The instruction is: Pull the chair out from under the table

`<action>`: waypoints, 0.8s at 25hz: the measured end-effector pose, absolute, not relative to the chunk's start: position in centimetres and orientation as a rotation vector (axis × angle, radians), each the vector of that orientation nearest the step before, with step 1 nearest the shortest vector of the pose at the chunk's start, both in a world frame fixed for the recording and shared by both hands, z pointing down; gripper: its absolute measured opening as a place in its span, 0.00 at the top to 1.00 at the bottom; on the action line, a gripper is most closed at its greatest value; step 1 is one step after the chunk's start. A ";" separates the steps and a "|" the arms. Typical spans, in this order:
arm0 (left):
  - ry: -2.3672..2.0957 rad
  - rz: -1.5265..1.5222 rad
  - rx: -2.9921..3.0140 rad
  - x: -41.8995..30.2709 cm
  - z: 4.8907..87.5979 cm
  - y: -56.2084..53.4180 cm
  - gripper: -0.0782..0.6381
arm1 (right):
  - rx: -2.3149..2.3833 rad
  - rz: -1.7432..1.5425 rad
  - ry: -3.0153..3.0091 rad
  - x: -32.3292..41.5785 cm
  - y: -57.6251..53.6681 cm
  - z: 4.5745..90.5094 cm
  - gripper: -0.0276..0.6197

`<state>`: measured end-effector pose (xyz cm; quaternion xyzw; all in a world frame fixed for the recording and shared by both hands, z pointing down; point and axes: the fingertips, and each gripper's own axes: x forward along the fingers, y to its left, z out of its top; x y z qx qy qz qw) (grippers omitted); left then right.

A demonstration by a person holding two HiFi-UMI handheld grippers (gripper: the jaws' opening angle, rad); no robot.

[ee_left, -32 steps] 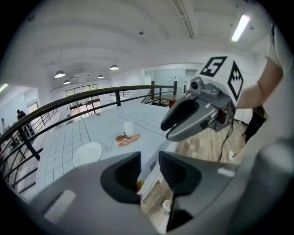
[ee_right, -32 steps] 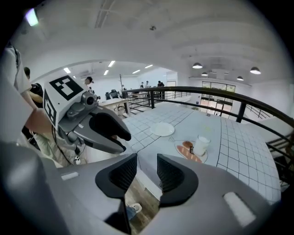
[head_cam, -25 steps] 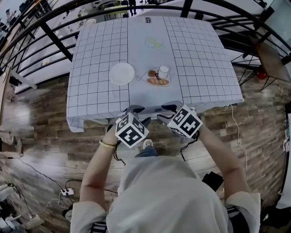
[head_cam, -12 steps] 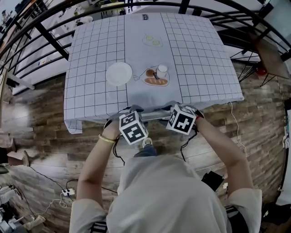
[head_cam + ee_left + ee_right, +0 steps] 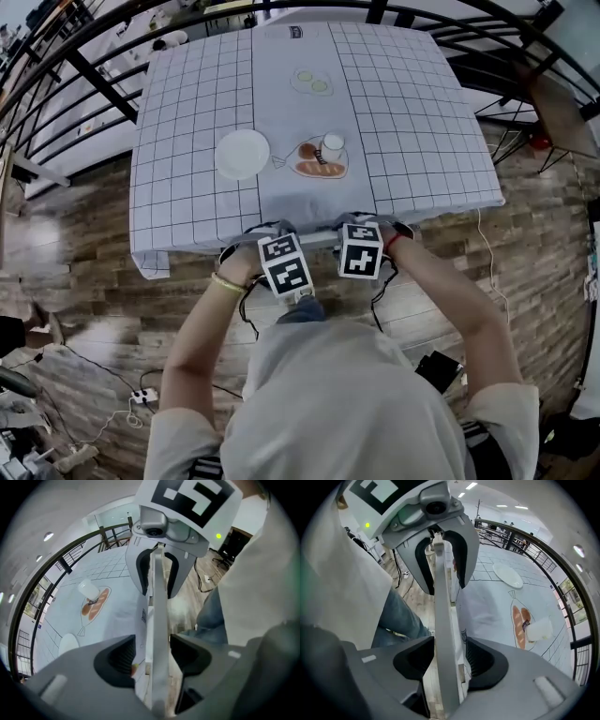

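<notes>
A small dark label point(image 5: 302, 31) at the 12 o'clock edge of the table point(image 5: 187, 141) is too small to read. At its 6 o'clock edge the chair's grey top rail point(image 5: 157, 616) stands between the pads of the left tongs point(image 5: 151, 651) and the right tongs point(image 5: 449, 656). Both pairs have just been opening and stand apart, not pressing it. The left hand point(image 5: 242, 267) and right hand point(image 5: 398, 246) sit side by side, tongs pointing steeply down.

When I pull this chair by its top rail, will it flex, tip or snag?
The chair's top rail looks thin, straight and hard, so it is probably stiff, not floppy. Pulled that high, it may tip back rather than slide on the plank floor. The tablecloth hangs right beside it and might drag.
</notes>
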<state>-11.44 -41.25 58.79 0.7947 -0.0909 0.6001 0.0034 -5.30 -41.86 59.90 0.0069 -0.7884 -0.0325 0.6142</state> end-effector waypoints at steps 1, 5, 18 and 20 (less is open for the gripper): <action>-0.277 1.891 2.485 -11.4 59.0 -40.9 0.56 | 0.007 -0.089 -1.806 -5.3 -41.6 60.1 0.63; -0.253 1.901 2.468 -11.1 59.9 -40.7 0.57 | -0.024 -0.101 -1.791 -5.4 -41.4 61.1 0.65; -0.225 1.930 2.433 -9.7 62.0 -41.7 0.66 | -0.051 -0.078 -1.802 -5.9 -42.2 62.9 0.72; -0.221 1.931 2.436 -9.5 62.3 -41.7 0.69 | -0.062 -0.094 -1.800 -6.0 -42.1 62.9 0.78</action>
